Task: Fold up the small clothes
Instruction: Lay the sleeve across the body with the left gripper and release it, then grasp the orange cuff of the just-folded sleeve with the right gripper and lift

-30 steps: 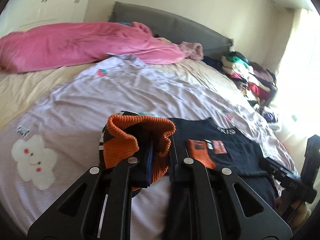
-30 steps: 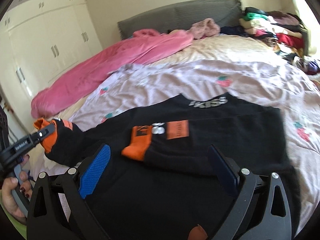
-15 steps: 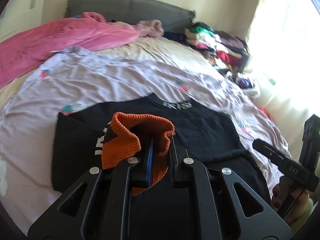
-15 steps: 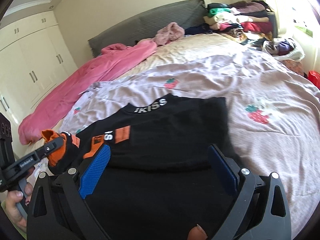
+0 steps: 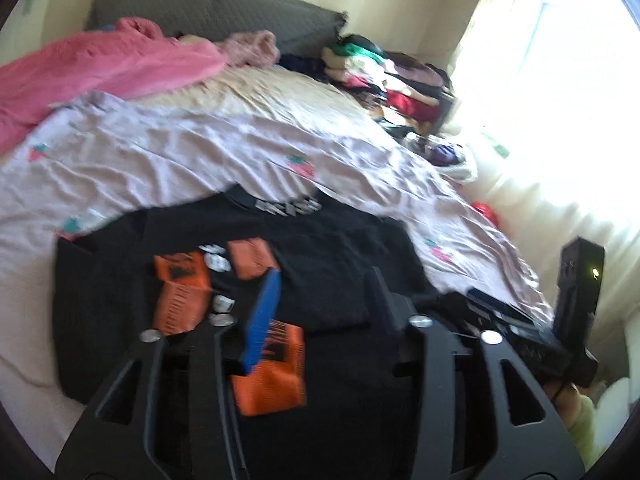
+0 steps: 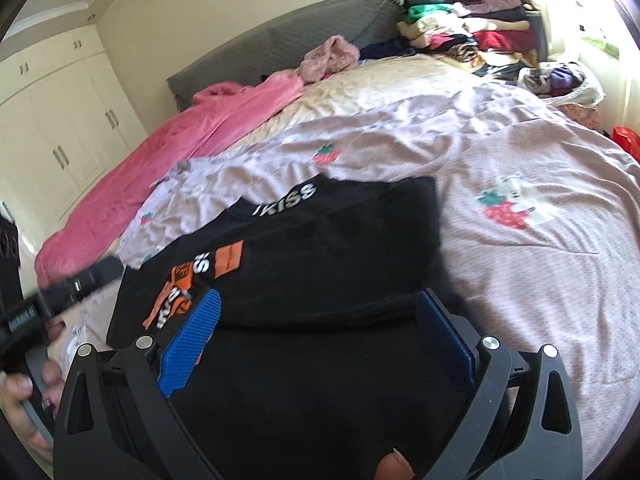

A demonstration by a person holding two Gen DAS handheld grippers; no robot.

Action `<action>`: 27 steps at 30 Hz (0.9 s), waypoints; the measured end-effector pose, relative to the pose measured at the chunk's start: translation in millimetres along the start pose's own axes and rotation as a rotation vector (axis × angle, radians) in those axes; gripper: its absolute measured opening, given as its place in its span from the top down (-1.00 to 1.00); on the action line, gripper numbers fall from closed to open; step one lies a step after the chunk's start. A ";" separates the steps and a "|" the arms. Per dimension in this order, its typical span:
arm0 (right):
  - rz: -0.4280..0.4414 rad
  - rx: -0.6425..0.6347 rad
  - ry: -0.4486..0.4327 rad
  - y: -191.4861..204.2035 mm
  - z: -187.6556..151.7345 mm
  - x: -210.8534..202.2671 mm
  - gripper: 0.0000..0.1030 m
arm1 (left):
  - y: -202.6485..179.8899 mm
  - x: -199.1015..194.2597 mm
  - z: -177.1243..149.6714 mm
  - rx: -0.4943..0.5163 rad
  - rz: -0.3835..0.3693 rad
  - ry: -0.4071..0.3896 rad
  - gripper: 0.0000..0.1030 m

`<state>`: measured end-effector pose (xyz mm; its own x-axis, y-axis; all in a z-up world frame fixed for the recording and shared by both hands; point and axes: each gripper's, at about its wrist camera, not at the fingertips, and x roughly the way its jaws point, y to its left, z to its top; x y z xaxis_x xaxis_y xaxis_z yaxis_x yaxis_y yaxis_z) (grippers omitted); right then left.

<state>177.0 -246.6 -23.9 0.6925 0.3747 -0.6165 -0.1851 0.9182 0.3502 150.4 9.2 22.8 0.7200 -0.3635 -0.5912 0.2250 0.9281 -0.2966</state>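
Over bed (image 5: 168,152), left gripper (image 5: 324,292) angles down, jaws parted.

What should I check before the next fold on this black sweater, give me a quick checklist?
1. Left claw has just been opening, nothing between its pads: ok.
2. Right claw open and empty: ok.
3. Orange cuff lying on the black sweater: ok.
4. Sweater lying flat on the bedspread: ok.
5. Right side already folded in: cannot tell.
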 end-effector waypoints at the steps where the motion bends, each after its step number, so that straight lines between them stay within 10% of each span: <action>1: 0.009 -0.012 0.011 5.8 -2.1 3.9 -0.88 | 4.2 -1.8 1.9 0.007 0.035 -0.010 0.12; 9: 0.162 -0.080 0.169 65.6 -24.8 49.1 -0.88 | 51.8 -4.8 7.2 0.013 0.308 -0.045 -0.16; 27: 0.216 -0.115 0.293 125.0 -45.8 108.0 -0.40 | 98.6 -15.3 -2.7 -0.102 0.352 -0.065 -0.56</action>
<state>196.7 -85.5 -79.0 0.4035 0.5667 -0.7183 -0.3936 0.8162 0.4229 159.8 106.1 0.5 0.7828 -0.0140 -0.6222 -0.1084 0.9814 -0.1585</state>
